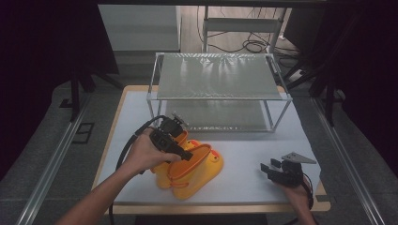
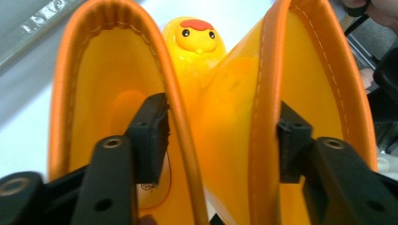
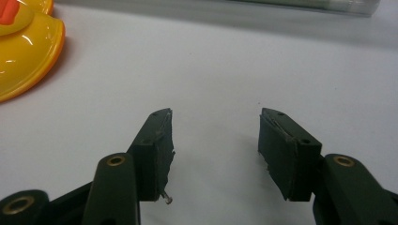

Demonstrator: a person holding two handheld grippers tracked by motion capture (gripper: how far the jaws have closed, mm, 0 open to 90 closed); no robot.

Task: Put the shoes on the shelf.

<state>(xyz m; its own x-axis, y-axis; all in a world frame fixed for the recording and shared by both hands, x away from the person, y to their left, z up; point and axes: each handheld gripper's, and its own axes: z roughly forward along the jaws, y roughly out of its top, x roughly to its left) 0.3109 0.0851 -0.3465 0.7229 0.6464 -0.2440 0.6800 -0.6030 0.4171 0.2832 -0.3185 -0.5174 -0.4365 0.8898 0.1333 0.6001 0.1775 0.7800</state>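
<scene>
Straddling the touching cuffs of the yellow boots (image 1: 190, 169), which stand just before the wire rack (image 1: 218, 96), the left gripper (image 1: 174, 140) has one pad inside each boot, seemingly to pinch both together, while the right gripper (image 3: 216, 150) rests open beside them.

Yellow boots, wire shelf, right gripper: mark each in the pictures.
yellow boots (image 1: 206, 171), high view, side of the nearer boot.
wire shelf (image 1: 218, 75), high view, top mesh panel.
right gripper (image 3: 216, 154), right gripper view, midway between its fingers.
</scene>
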